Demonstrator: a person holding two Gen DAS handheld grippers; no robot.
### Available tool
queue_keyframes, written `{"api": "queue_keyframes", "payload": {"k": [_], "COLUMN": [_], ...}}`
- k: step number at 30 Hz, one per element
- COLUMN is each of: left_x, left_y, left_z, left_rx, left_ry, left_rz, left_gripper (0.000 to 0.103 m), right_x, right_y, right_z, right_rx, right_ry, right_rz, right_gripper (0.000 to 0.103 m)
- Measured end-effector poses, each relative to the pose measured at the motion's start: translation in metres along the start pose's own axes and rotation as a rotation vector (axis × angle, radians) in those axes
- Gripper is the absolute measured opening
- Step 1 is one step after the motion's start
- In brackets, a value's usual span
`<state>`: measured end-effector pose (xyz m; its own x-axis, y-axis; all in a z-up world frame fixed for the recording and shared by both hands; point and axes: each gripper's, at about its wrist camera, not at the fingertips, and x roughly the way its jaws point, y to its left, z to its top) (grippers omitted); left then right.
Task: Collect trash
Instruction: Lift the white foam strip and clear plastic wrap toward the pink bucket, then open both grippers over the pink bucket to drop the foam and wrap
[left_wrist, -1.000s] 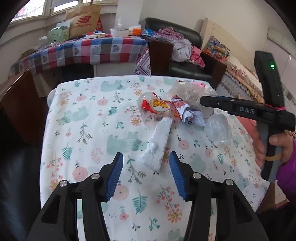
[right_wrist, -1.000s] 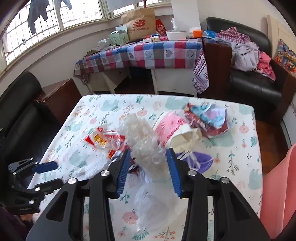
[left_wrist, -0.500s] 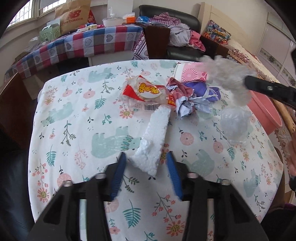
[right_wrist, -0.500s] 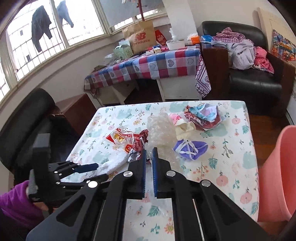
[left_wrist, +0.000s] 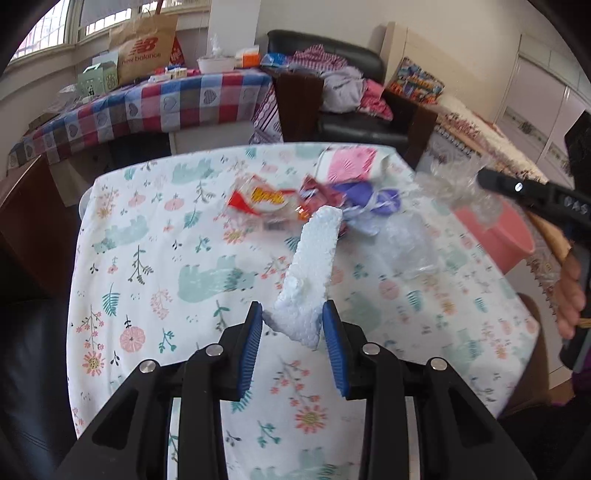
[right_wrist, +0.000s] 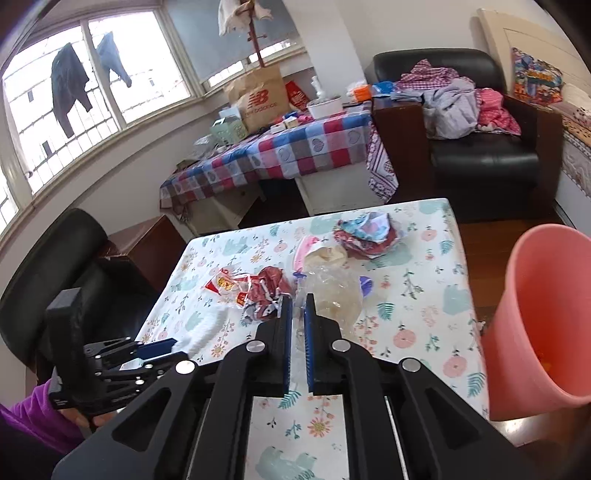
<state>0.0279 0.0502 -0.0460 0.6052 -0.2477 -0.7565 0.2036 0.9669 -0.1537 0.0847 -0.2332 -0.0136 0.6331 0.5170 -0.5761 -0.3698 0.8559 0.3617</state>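
Note:
My left gripper (left_wrist: 292, 325) is shut on the near end of a white foam strip (left_wrist: 314, 266), lifted off the floral tablecloth (left_wrist: 155, 258). My right gripper (right_wrist: 297, 310) is shut on a clear bubble-wrap piece (right_wrist: 336, 295), held above the table; it shows at the right of the left wrist view (left_wrist: 454, 184). A pink bin (right_wrist: 546, 317) stands off the table's right edge. On the table lie a red-yellow snack wrapper (left_wrist: 262, 199), crumpled red wrapper (right_wrist: 266, 291), a purple bag (left_wrist: 369, 195), a clear plastic bag (left_wrist: 406, 240), a pink paper cup (right_wrist: 317, 253) and crumpled colourful paper (right_wrist: 365, 232).
A checked-cloth table (right_wrist: 280, 155) with a paper bag and boxes stands behind. A black armchair with clothes (right_wrist: 469, 122) is at the back right, a black chair (right_wrist: 55, 266) at the left. The left gripper shows at the lower left of the right wrist view (right_wrist: 155, 350).
The left gripper closed on the foam strip and lifted its near end. The right gripper, shut on the bubble wrap, rose and moved right towards the pink bin.

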Motion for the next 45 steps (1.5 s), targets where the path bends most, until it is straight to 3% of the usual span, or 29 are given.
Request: {"api": "queue_keyframes", "payload": {"k": [10,22,29,45], "left_x": [-0.022,-0.004,0.018,0.086], "left_y": [-0.041,-0.13,-0.181,-0.275], "left_z": [0.028,0.072,0.097,0.112], "left_rx": [0.052,0.176,0.165,0.261], "left_ry": [-0.106,-0.147,-0.113,-0.001], "left_rz": [-0.08,-0.205,-0.286,-0.282], "left_gripper": [0.033,0.033,0.033,0.033], "right_x": [-0.045,-0.098,-0.113,-0.111], "right_y": [-0.026,-0.098,-0.132,-0.174], "right_z": [0.001,-0.011,-0.021,-0.044], "right_rx": [0.023,0.17,0.249,0.326], "right_ry": [-0.103,-0.23,-0.257,-0.243], "right_rz": [-0.082,-0.263,-0.314,-0.399], "right_gripper": [0.006,0.007,0.007,0.007]}}
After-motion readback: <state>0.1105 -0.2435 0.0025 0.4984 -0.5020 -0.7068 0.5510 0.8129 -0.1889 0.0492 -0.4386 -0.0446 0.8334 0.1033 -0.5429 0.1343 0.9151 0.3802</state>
